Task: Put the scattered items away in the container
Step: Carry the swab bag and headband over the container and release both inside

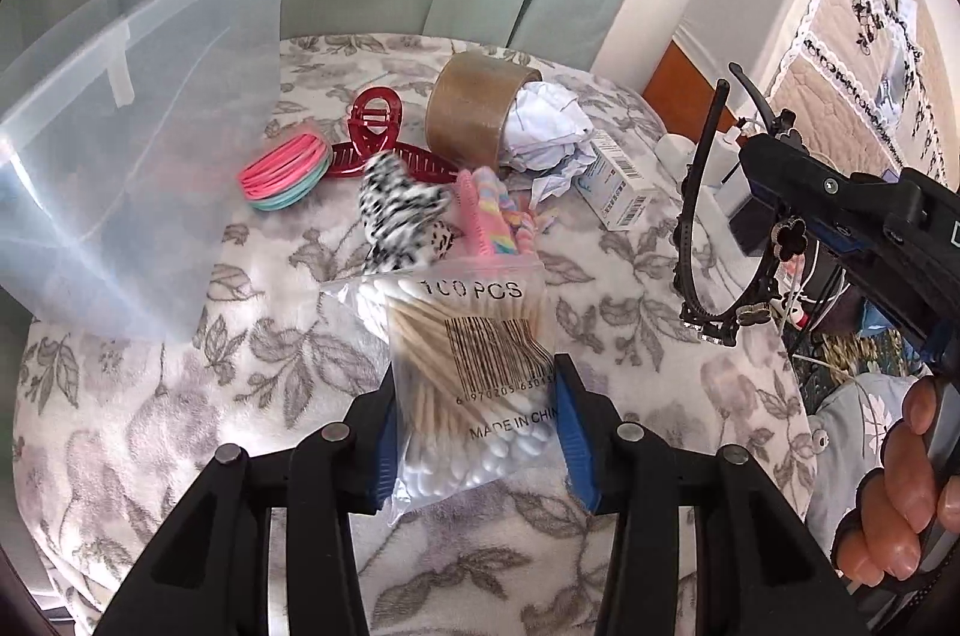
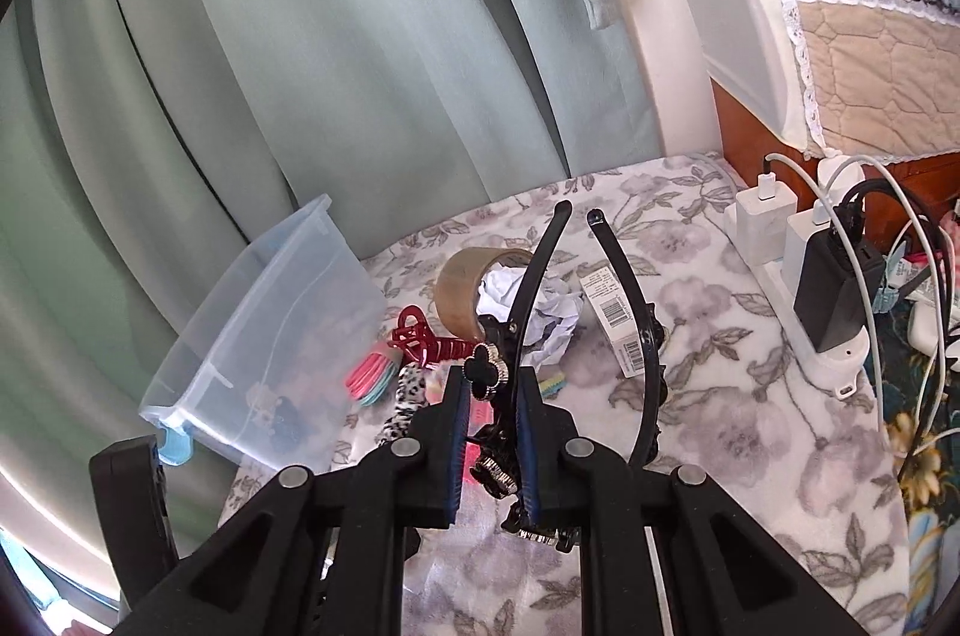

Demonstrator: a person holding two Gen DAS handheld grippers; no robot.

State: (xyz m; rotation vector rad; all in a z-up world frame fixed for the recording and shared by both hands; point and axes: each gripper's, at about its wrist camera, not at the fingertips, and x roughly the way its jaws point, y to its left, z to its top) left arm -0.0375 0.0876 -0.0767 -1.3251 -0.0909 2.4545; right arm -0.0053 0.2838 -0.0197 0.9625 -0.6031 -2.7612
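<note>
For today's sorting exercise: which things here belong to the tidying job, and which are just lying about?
Job: clear plastic container; bag of cotton swabs; black decorated headband; red claw hair clip; pink and teal hair ties.
Lying about: white power strip with chargers; green curtain.

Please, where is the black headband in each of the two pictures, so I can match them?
Left wrist view: the headband hangs at the right edge, held in the right tongs, above the floral blanket.
Right wrist view: the headband stands at centre, its two ends pointing up, its band clamped in those tongs.
Shared landmark: the tape roll, stuffed with crumpled paper.
</note>
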